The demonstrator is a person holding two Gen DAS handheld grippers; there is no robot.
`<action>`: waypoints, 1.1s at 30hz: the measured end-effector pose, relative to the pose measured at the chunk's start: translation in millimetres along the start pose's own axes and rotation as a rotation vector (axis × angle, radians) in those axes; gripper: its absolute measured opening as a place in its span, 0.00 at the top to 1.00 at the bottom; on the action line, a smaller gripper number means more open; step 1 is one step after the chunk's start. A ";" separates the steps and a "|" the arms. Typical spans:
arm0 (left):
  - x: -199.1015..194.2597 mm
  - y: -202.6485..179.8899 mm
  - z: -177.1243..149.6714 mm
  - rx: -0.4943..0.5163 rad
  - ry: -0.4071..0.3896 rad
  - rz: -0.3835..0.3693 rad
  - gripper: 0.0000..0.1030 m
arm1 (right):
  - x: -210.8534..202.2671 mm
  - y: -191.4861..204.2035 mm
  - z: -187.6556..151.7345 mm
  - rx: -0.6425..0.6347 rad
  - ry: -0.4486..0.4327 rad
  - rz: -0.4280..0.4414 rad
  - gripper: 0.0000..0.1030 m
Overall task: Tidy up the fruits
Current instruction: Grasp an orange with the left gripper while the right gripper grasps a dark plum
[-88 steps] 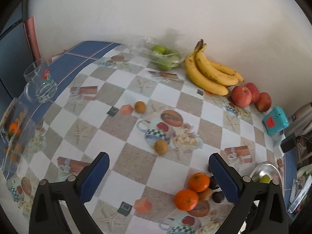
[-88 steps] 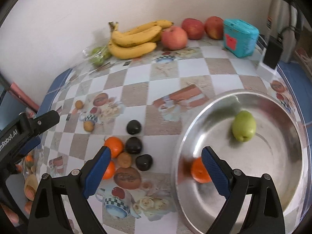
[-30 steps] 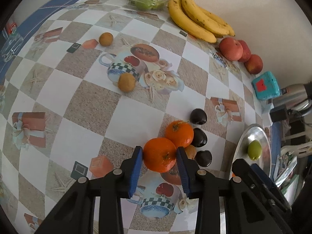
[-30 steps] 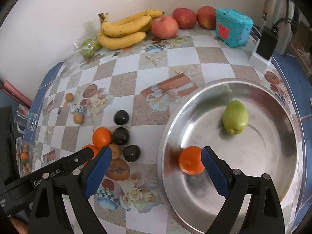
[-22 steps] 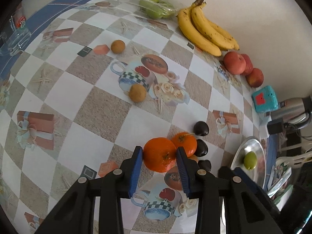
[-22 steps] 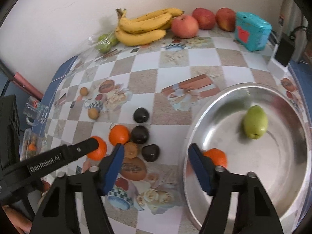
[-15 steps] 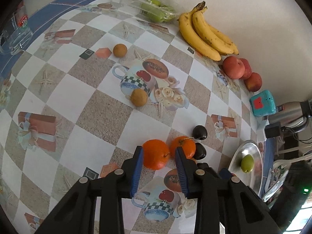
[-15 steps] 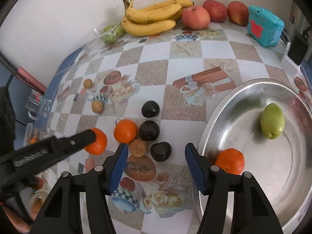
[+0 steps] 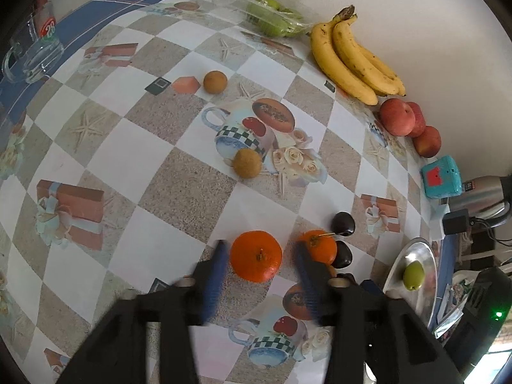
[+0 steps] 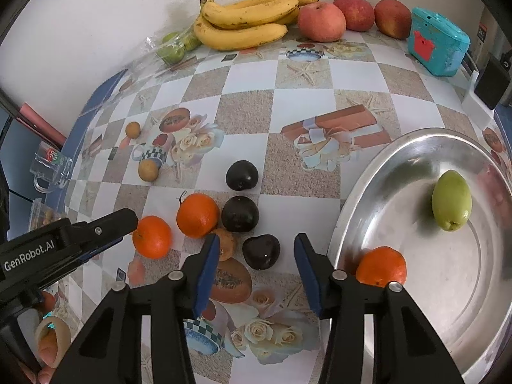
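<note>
In the left wrist view an orange (image 9: 256, 256) sits on the checked tablecloth between the fingers of my left gripper (image 9: 260, 248). Its jaws are opening and a gap shows on each side of the fruit. A second orange (image 9: 318, 249) lies just right of it. My right gripper (image 10: 256, 239) straddles a dark plum (image 10: 260, 251); its jaws are closing, and the pads stand clear of the plum. Two more dark plums (image 10: 240, 213) and a small brown fruit (image 10: 227, 243) crowd behind it. The silver plate (image 10: 416, 147) on the right holds a green fruit (image 10: 451, 204) and an orange (image 10: 380, 270).
Bananas (image 10: 246, 22), three red apples (image 10: 321, 20) and a teal box (image 10: 436, 46) line the wall. A bag of green fruit (image 9: 272, 19) and a glass mug (image 9: 32, 57) stand far left. Two small brown fruits (image 9: 246, 163) lie mid-table. A kettle and a black plug block (image 10: 491, 83) sit beyond the plate.
The left jaws have parted from the orange they were gripping, and it now rests on the cloth. The right gripper moved left from the plate to the dark plum, and its jaws narrowed.
</note>
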State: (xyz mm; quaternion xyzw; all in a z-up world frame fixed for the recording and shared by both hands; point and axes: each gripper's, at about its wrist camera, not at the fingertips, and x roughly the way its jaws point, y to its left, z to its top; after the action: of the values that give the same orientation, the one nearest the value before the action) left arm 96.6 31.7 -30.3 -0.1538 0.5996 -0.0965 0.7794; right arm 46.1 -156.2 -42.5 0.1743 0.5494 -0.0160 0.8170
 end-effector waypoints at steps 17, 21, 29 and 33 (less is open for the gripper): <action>22.5 2.1 -1.5 0.007 0.049 0.036 0.37 | 10.6 -9.1 -3.0 0.072 0.022 0.004 0.70; 26.7 2.1 -2.2 0.005 0.060 0.036 0.38 | 10.9 -7.9 -2.8 0.070 0.020 0.015 0.75; 30.6 1.9 -2.6 0.002 0.066 0.030 0.52 | 10.4 -7.1 -2.7 0.072 0.022 0.018 0.76; 30.3 -1.6 -3.7 0.017 0.061 0.026 0.59 | 9.2 -7.5 -3.2 0.074 0.020 0.020 0.76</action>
State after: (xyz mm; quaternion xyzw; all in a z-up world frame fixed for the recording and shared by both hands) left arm 101.0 19.6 -58.1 -0.1365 0.6244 -0.0961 0.7630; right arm 45.2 -160.7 -53.8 0.2100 0.5549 -0.0261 0.8045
